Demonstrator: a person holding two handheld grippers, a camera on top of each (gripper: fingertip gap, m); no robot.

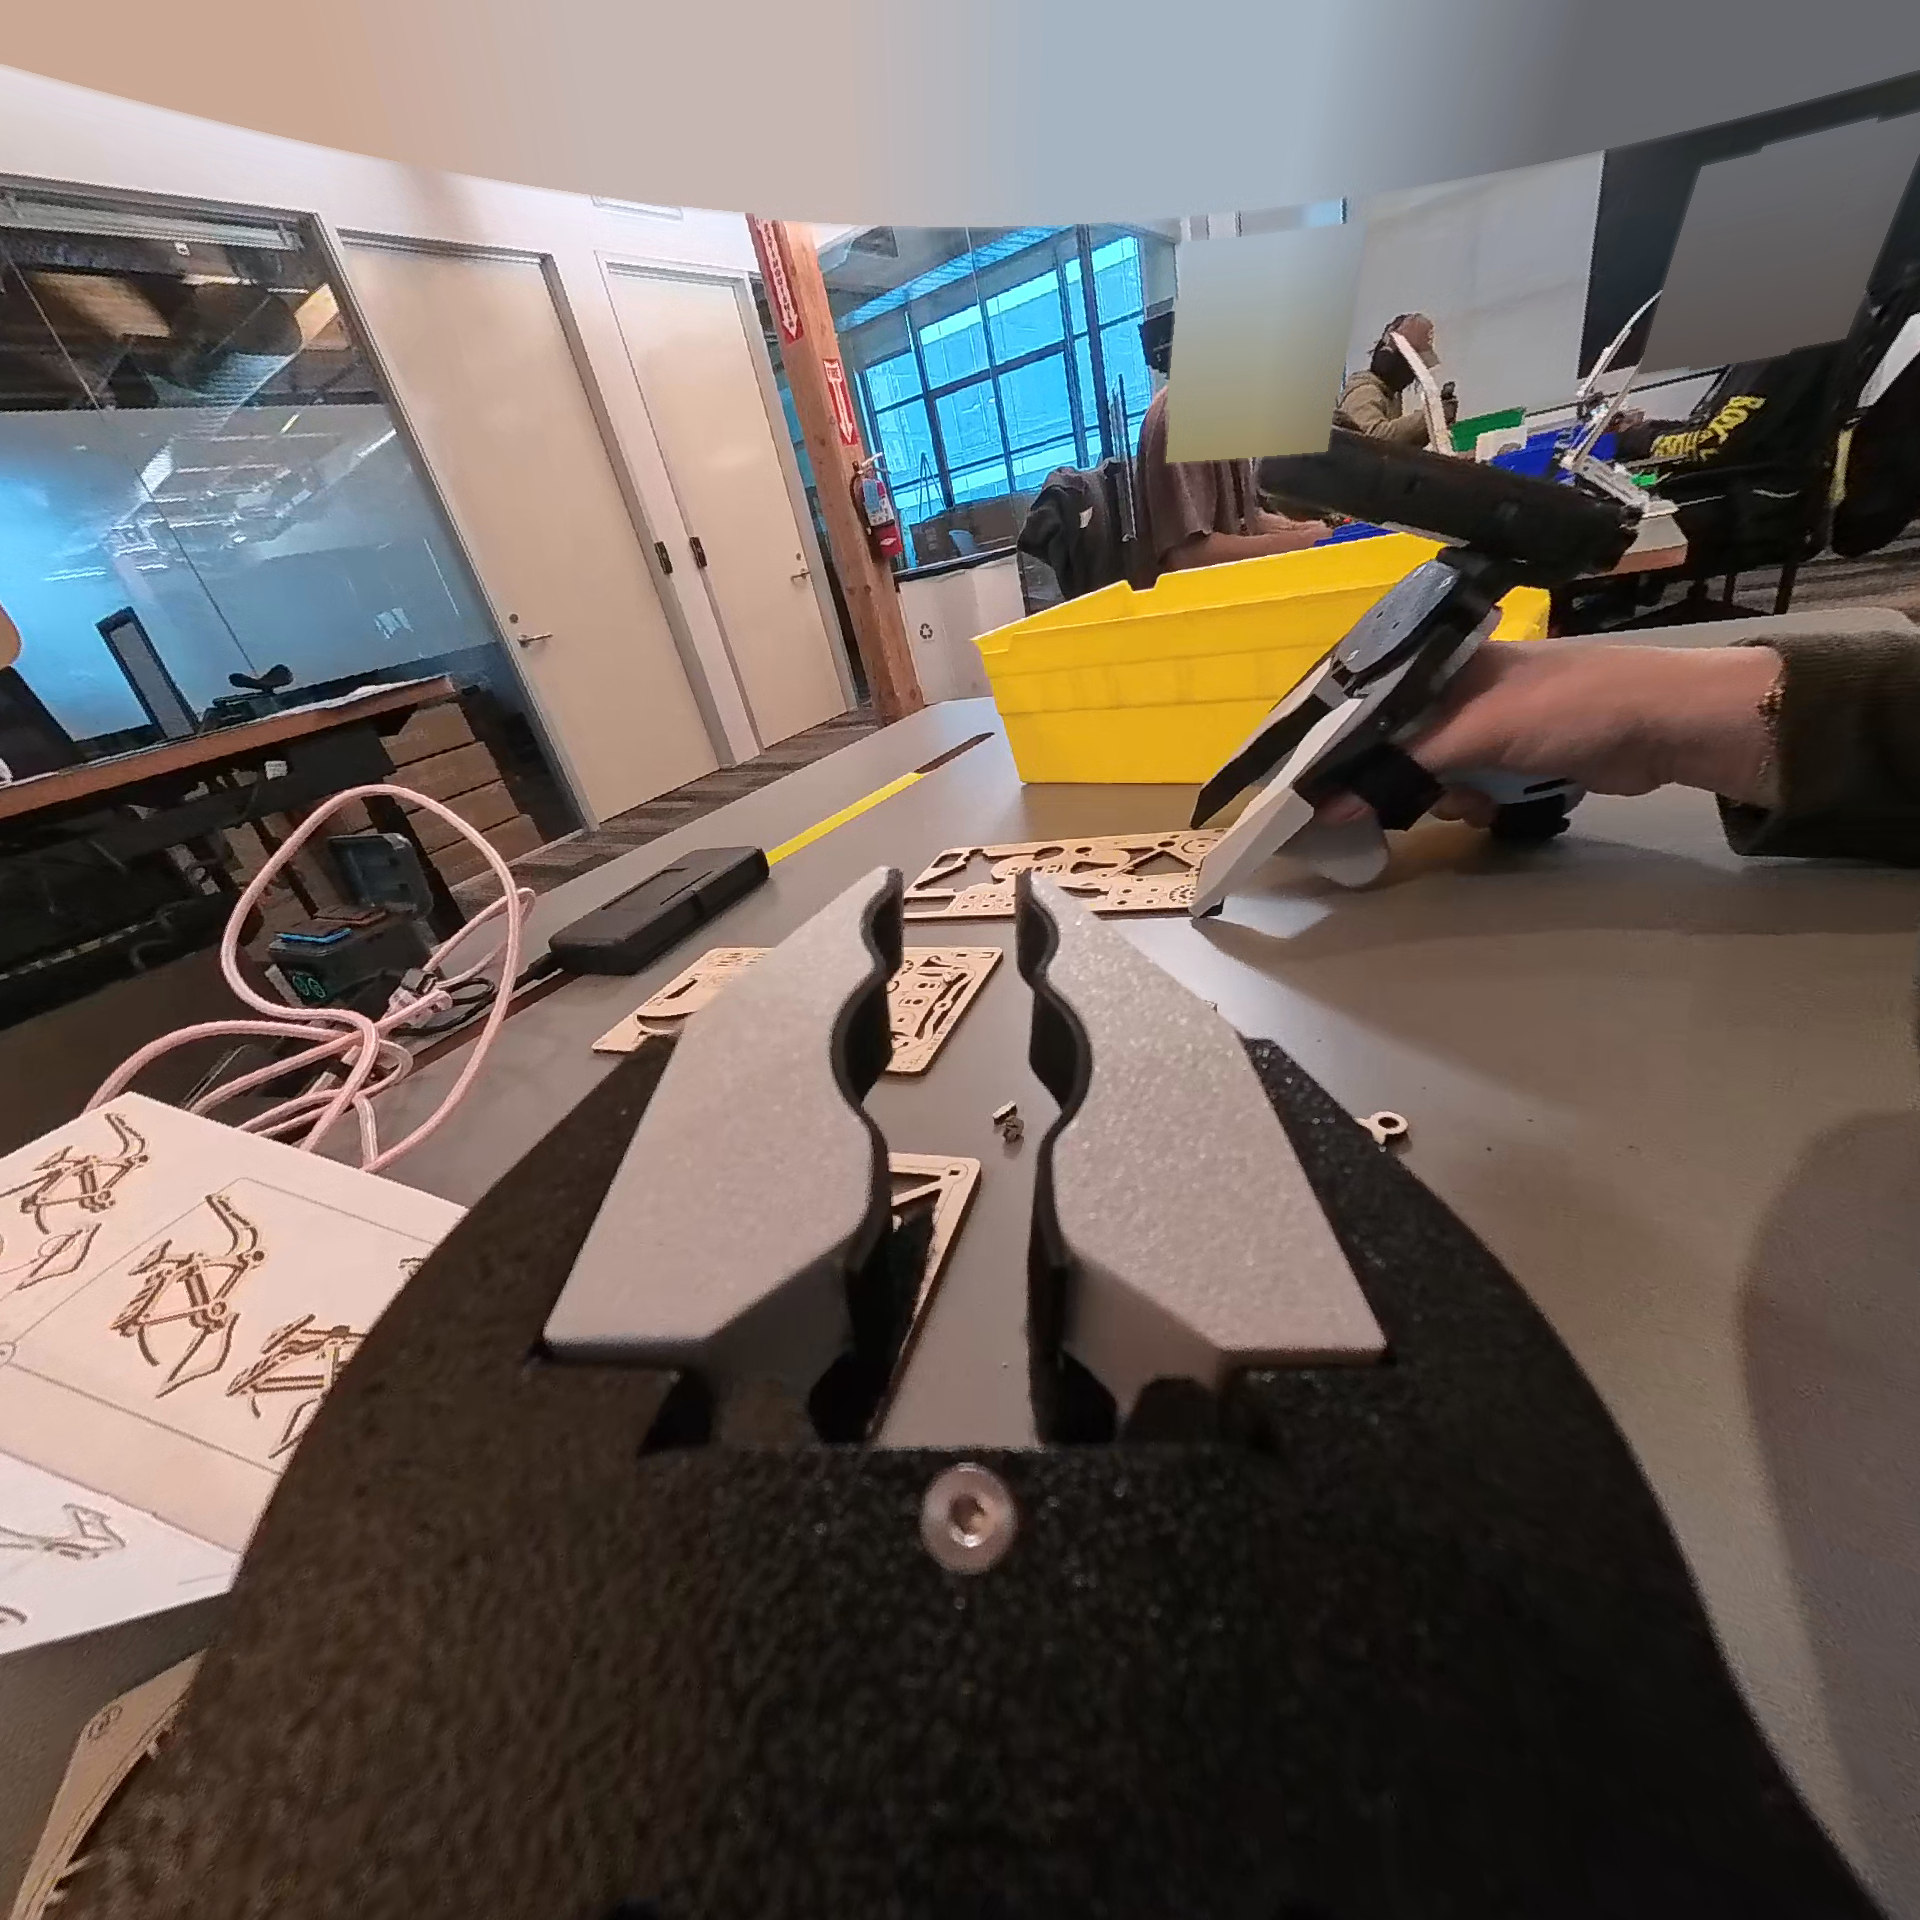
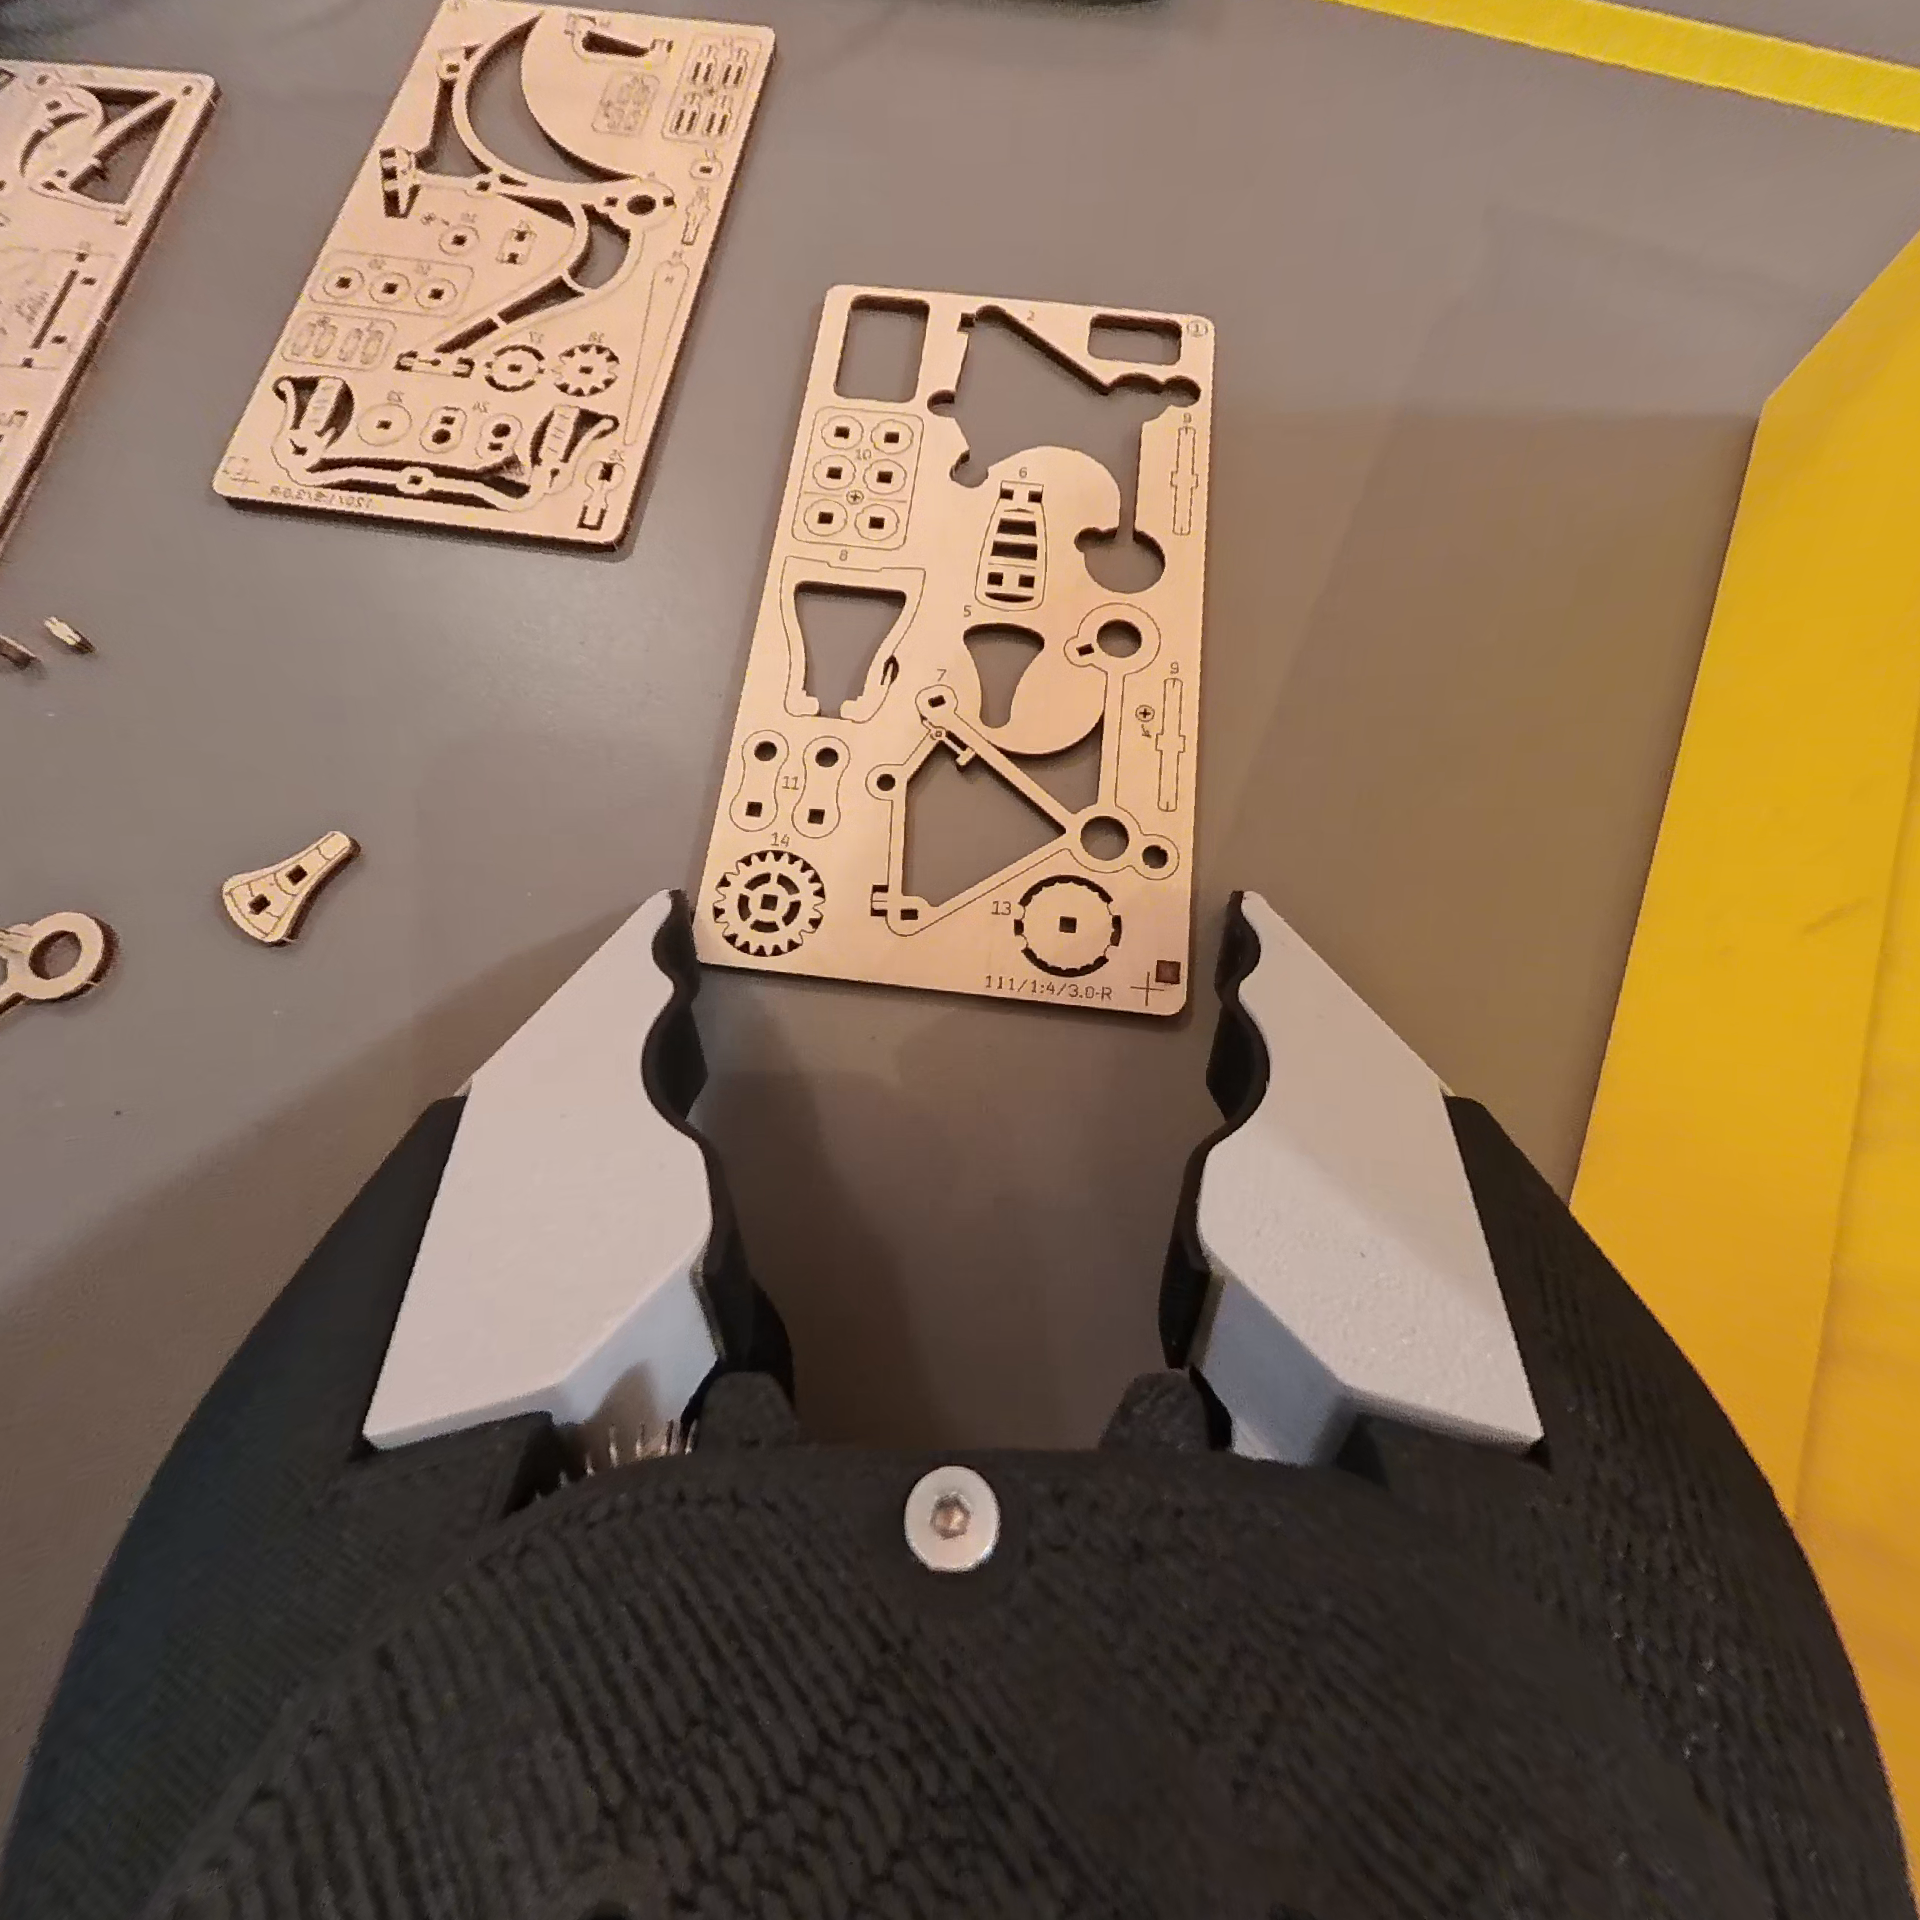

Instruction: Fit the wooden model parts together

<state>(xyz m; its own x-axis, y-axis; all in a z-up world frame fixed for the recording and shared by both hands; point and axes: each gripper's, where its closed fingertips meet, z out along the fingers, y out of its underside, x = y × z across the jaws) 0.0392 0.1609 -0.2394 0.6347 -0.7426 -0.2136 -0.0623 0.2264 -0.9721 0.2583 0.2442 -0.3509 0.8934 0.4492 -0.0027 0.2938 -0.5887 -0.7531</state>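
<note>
Several flat laser-cut wooden part sheets lie on the grey table [image 2: 416,665]. In the right wrist view one sheet [image 2: 940,613] lies straight ahead, and my right gripper [image 2: 956,914] is open and empty, its fingertips flanking the sheet's near edge just above it. A second sheet [image 2: 582,135] lies at the far left, a third [image 2: 83,208] at the left edge. Loose wooden parts [image 2: 286,888] and a ring piece [image 2: 52,951] lie at left. My left gripper [image 1: 956,904] hovers low over two sheets [image 1: 935,997], jaws narrowly apart, empty. The right gripper [image 1: 1210,868] shows there, hand-held, tips down by a sheet [image 1: 1060,883].
A yellow bin [image 1: 1143,686] stands at the back of the table and fills the right edge of the right wrist view [image 2: 1766,935]. An instruction sheet [image 1: 156,1299], a pink cable [image 1: 364,987] and a black box [image 1: 655,909] lie at left. People sit at desks behind.
</note>
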